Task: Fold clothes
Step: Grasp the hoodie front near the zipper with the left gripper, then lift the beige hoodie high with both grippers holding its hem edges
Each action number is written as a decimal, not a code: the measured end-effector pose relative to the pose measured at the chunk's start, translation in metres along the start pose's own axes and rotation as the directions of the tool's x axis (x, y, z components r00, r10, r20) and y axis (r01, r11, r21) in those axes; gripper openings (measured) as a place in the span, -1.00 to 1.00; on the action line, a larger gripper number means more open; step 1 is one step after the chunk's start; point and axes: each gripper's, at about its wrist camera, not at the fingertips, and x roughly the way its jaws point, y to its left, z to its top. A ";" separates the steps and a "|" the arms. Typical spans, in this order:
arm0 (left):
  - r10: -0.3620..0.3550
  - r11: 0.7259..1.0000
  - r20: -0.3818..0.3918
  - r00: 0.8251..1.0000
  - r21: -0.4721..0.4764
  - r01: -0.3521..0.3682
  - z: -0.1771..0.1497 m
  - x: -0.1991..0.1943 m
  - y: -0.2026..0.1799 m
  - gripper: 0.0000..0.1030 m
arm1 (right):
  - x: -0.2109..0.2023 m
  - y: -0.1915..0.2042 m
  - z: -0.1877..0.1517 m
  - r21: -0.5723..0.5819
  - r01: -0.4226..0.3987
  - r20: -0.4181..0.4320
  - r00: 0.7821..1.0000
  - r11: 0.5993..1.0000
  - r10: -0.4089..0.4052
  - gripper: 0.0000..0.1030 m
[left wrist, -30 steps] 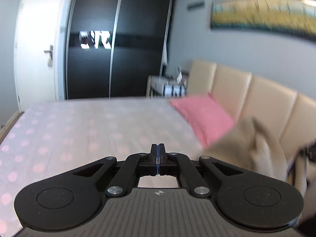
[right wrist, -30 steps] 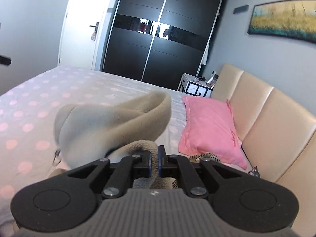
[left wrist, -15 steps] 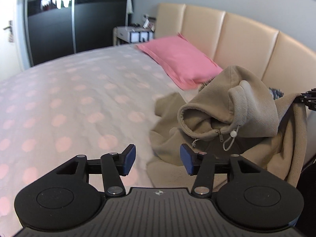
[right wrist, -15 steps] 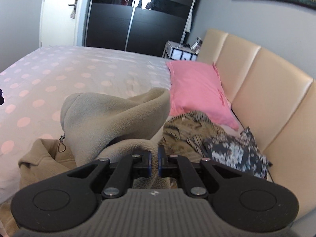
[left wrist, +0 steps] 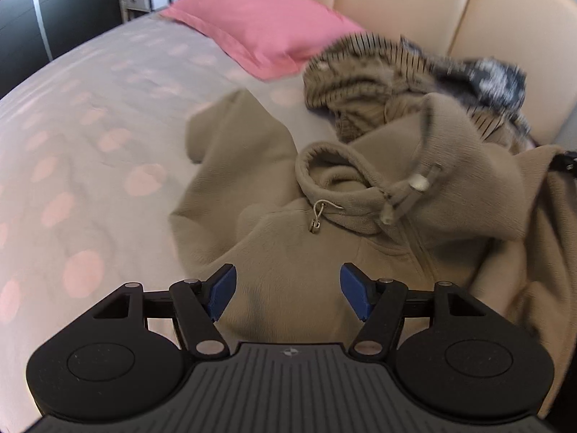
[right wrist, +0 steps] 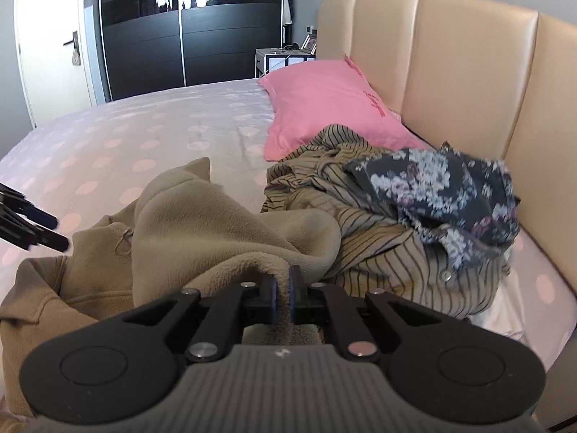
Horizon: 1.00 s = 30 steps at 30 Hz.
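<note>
I worked over a bed (right wrist: pixel 151 133) covered in a pale sheet with pink dots, the cloth lying in soft wrinkles. A padded cream headboard (right wrist: pixel 465 72) ran along its far side, and a pink pillow (right wrist: pixel 324 108) lay flat against it. Beyond the bed stood a dark sliding wardrobe (right wrist: pixel 144 39), a white door (right wrist: pixel 50 47) to its left, and a small nightstand (right wrist: pixel 285 59) in the corner by the headboard. The walls were grey.

My left gripper (left wrist: pixel 287 290) pointed down over the front of the tan hoodie (left wrist: pixel 288 252), which lay crumpled on the sheet near the pillow. Its jaws were opening, wide apart, with only fleece below them and nothing pinched between the blue pads (left wrist: pixel 221 290). The hood (left wrist: pixel 360 180) slumped forward, its zip pull (left wrist: pixel 316 222) and drawcord (left wrist: pixel 404 195) hanging loose.

My right gripper (right wrist: pixel 283 296) was clamped on a fold of the hoodie (right wrist: pixel 223 238), the fleece squeezed thin between the jaws and raised off the sheet. Just beside it, toward the headboard, a striped shirt (right wrist: pixel 360 238) lay in a heap, with a dark floral garment (right wrist: pixel 450 195) on top of it. The tip of my left gripper showed at the edge of the right view, above the sheet.
</note>
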 end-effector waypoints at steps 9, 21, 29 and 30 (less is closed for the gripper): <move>0.016 0.999 -0.118 0.993 -0.029 -0.020 0.024 0.071 0.011 0.29 | 0.027 -0.020 -0.003 0.068 -0.056 -0.040 0.997 0.996 0.058 -0.84; 0.039 0.993 -0.042 0.998 -0.109 -0.044 0.021 0.050 0.004 -0.80 | 0.029 -0.025 -0.006 0.084 -0.033 -0.054 0.998 0.996 0.038 -0.85; 0.132 0.975 0.142 0.981 -0.195 -0.103 -0.006 -0.088 0.025 -0.82 | -0.005 0.001 0.008 0.017 -0.007 0.066 0.998 1.000 0.006 -0.86; 0.143 0.972 0.164 0.976 -0.210 -0.108 -0.011 -0.107 0.029 -0.82 | -0.013 0.006 0.013 0.009 -0.013 0.090 0.996 1.000 0.012 -0.86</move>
